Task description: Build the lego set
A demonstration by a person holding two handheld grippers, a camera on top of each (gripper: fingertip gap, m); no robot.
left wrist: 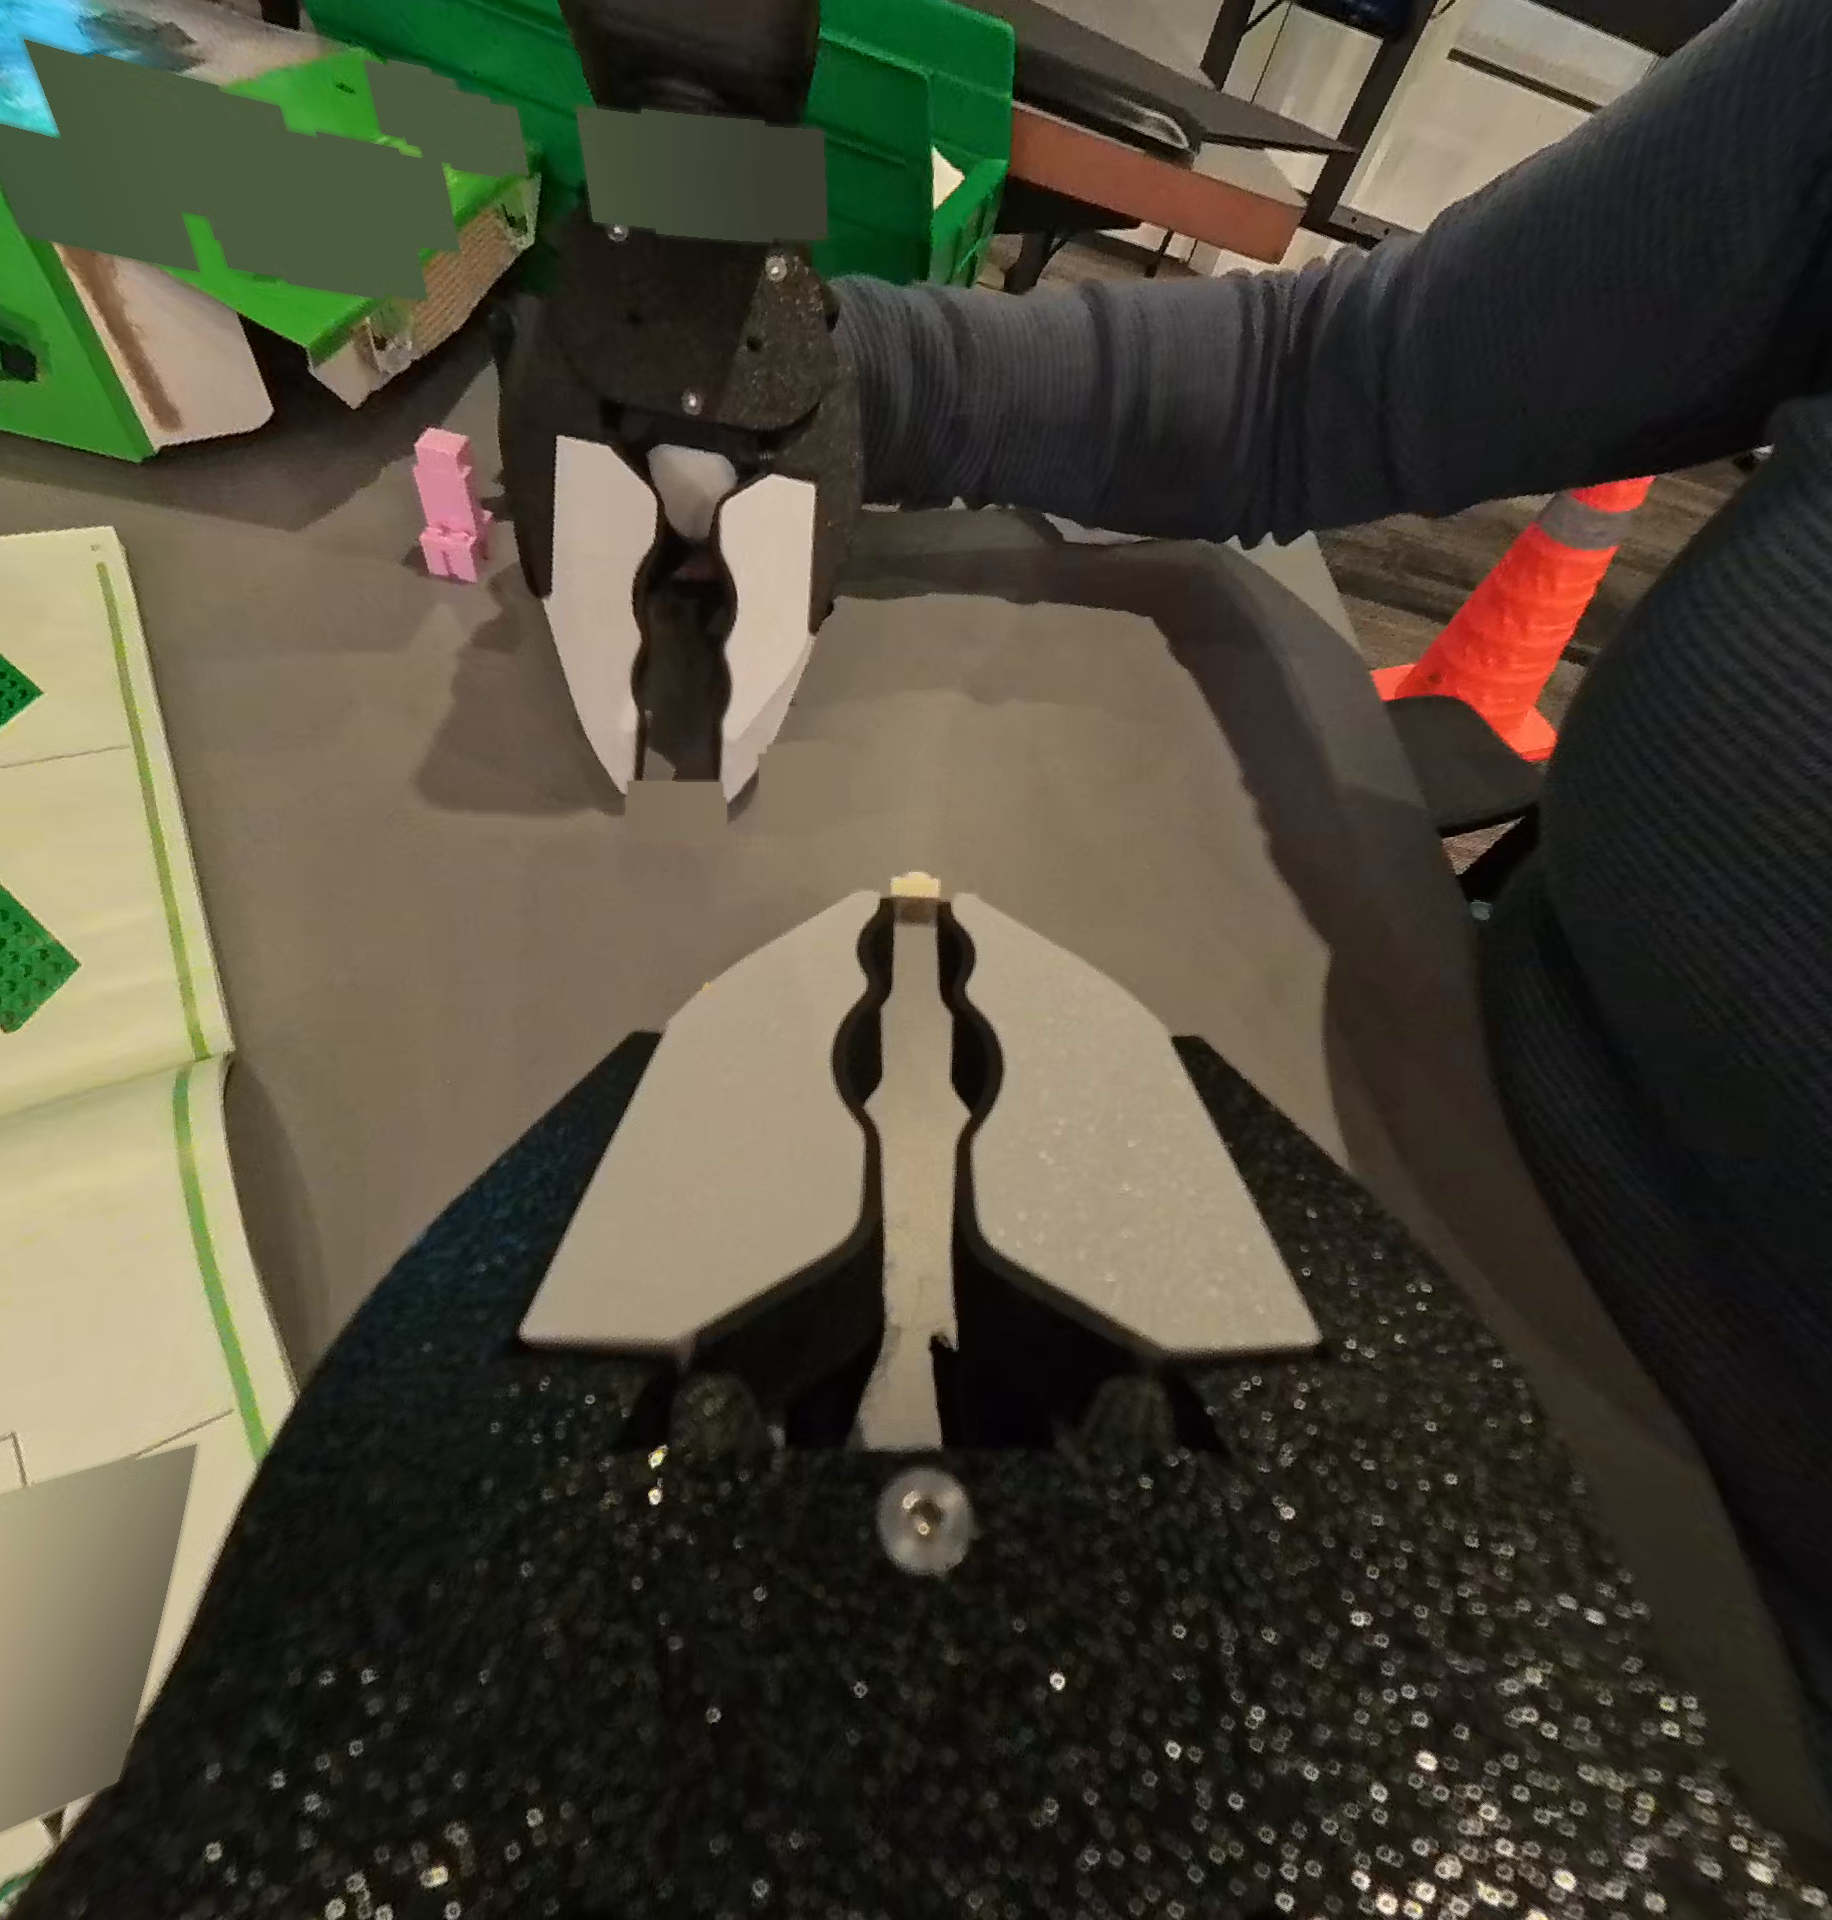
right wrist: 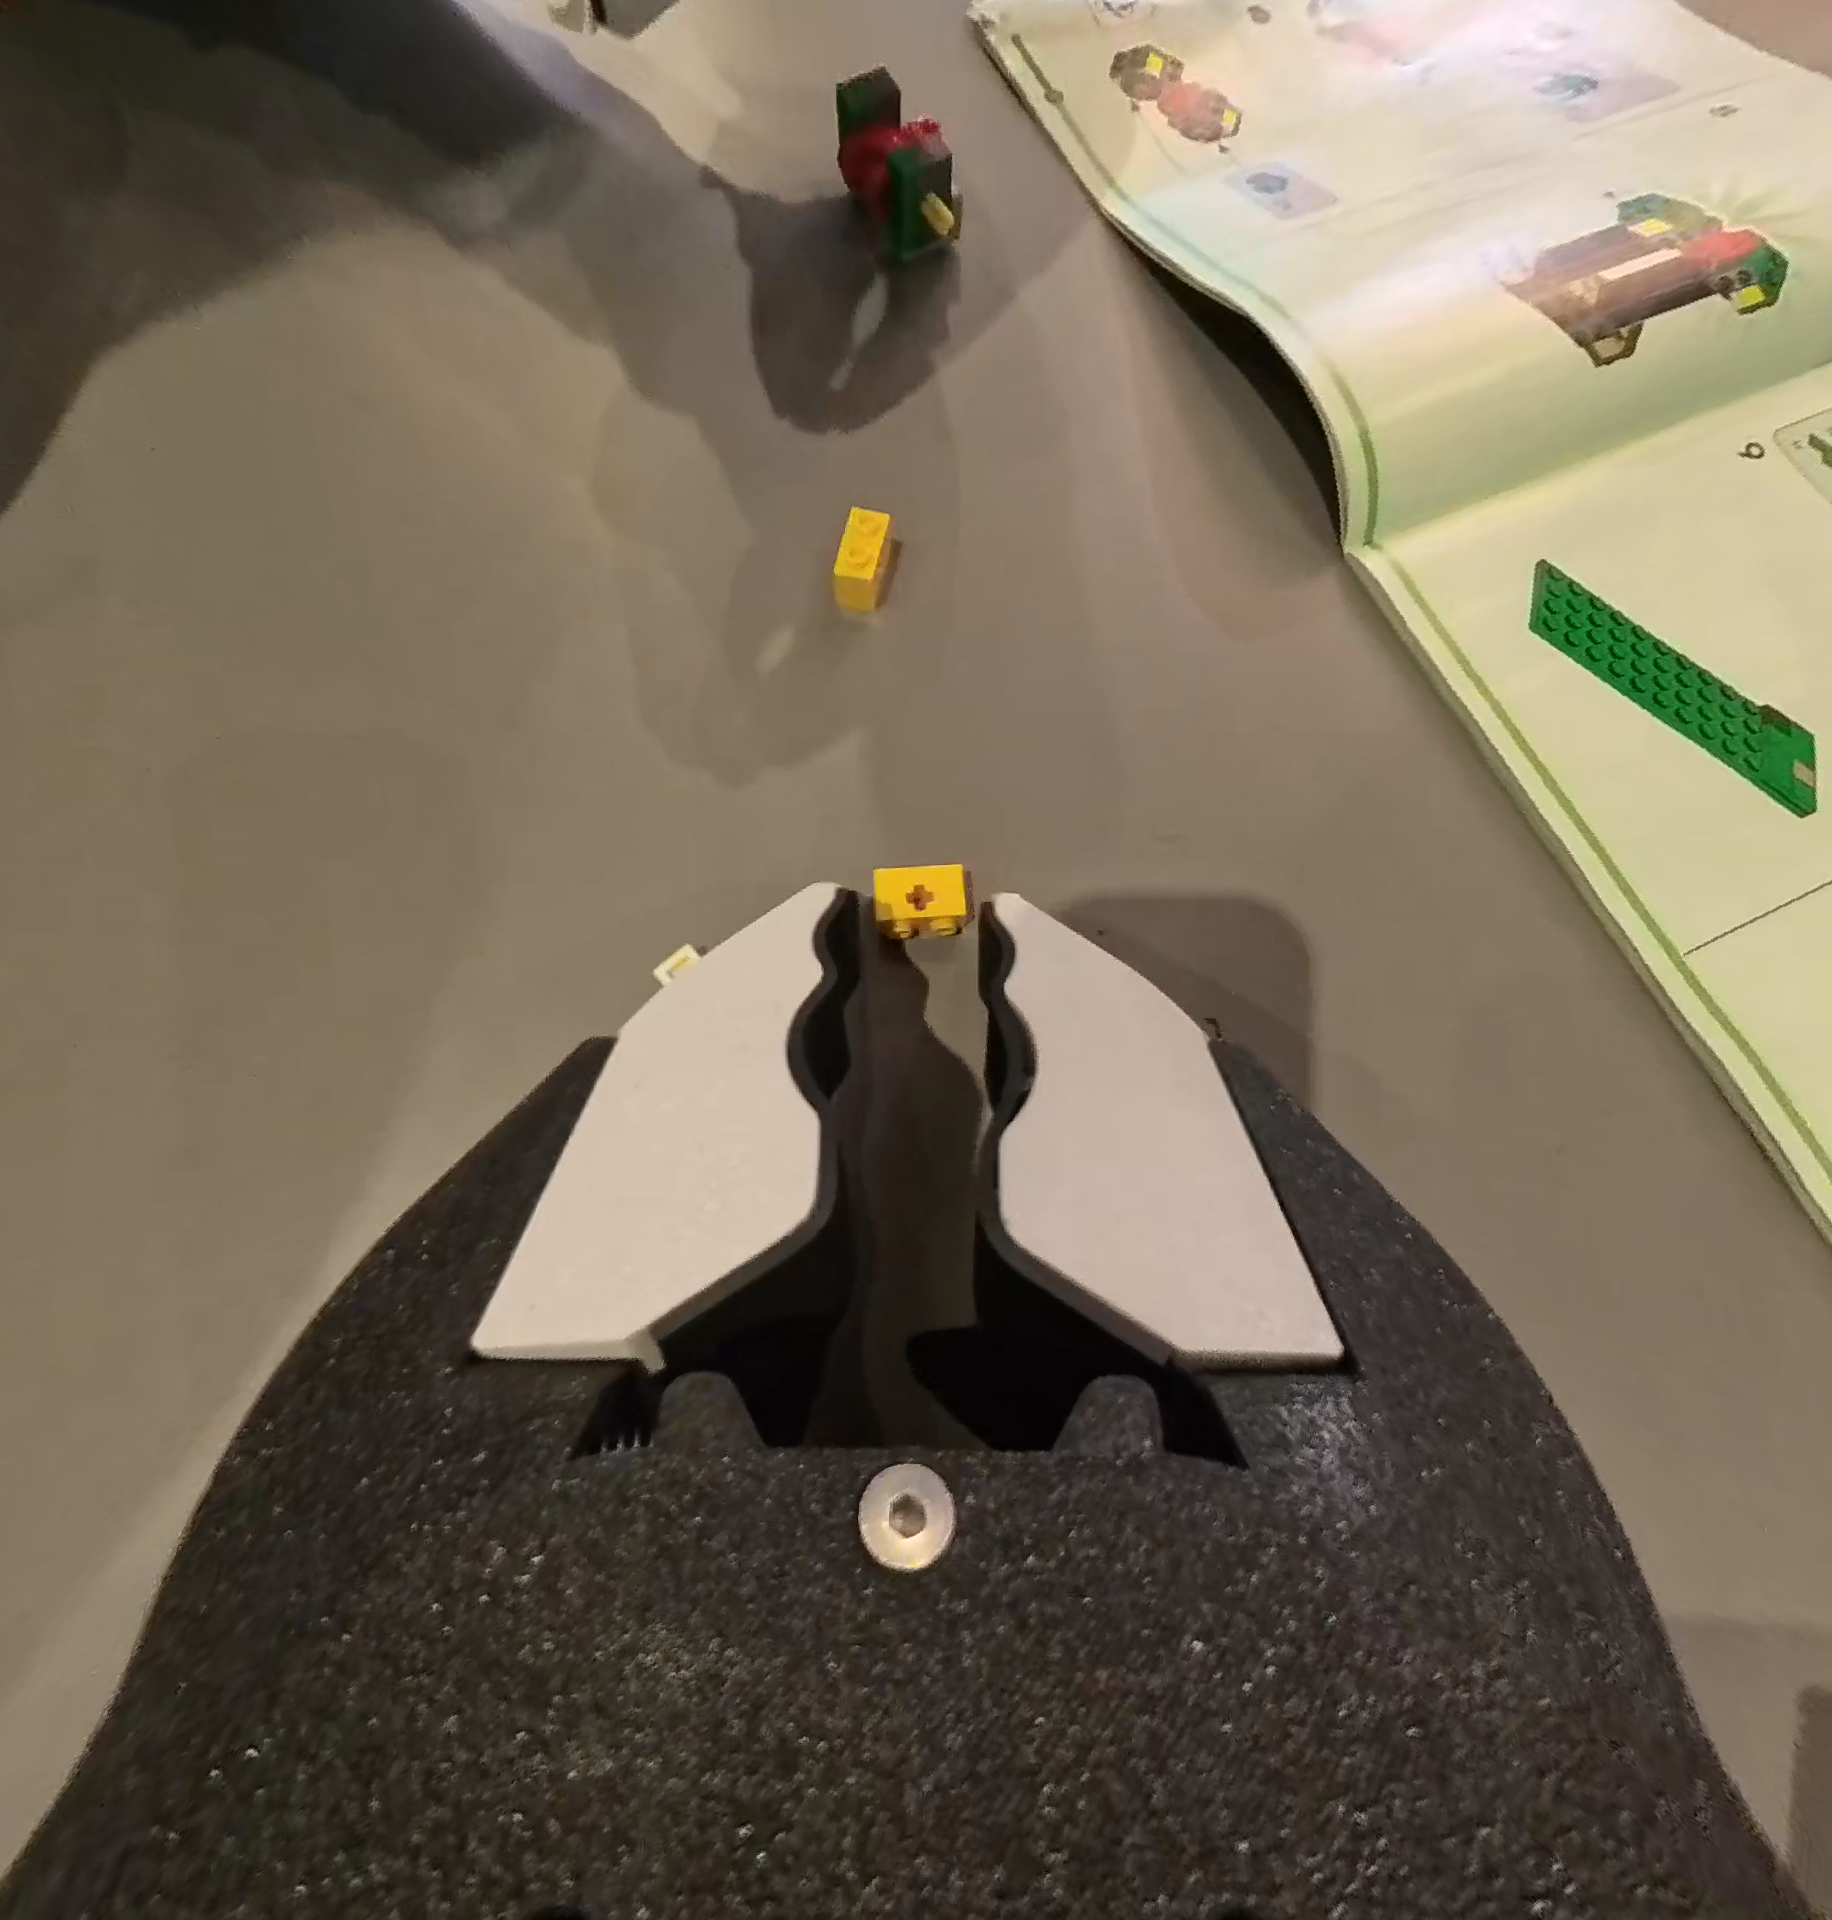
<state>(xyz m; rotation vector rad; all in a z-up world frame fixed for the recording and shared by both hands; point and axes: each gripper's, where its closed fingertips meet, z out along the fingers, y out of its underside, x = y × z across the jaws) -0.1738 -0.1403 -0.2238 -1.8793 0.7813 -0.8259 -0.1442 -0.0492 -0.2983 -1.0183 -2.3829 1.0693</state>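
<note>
In the left wrist view my left gripper (left wrist: 914,906) is shut on a small cream piece (left wrist: 914,884) that pokes out at its tips, above the grey table (left wrist: 392,894). My right gripper (left wrist: 678,774) faces it from beyond, tips down at the table, with a patch over the tips. In the right wrist view my right gripper (right wrist: 917,909) has its jaws narrowly apart around a yellow brick with a cross hole (right wrist: 920,900), low over the table. A second yellow brick (right wrist: 860,556) lies ahead. A red and green sub-assembly (right wrist: 896,177) stands farther off.
An open instruction booklet (right wrist: 1514,436) lies on the right of the right wrist view and shows in the left wrist view (left wrist: 70,862). A pink figure (left wrist: 453,506), green boxes (left wrist: 91,343), an orange cone (left wrist: 1514,613) and a person's sleeve (left wrist: 1255,384) are beyond. A small white piece (right wrist: 678,964) peeks out beside my right gripper's finger. The grippers' ends are close to 12 cm from one another.
</note>
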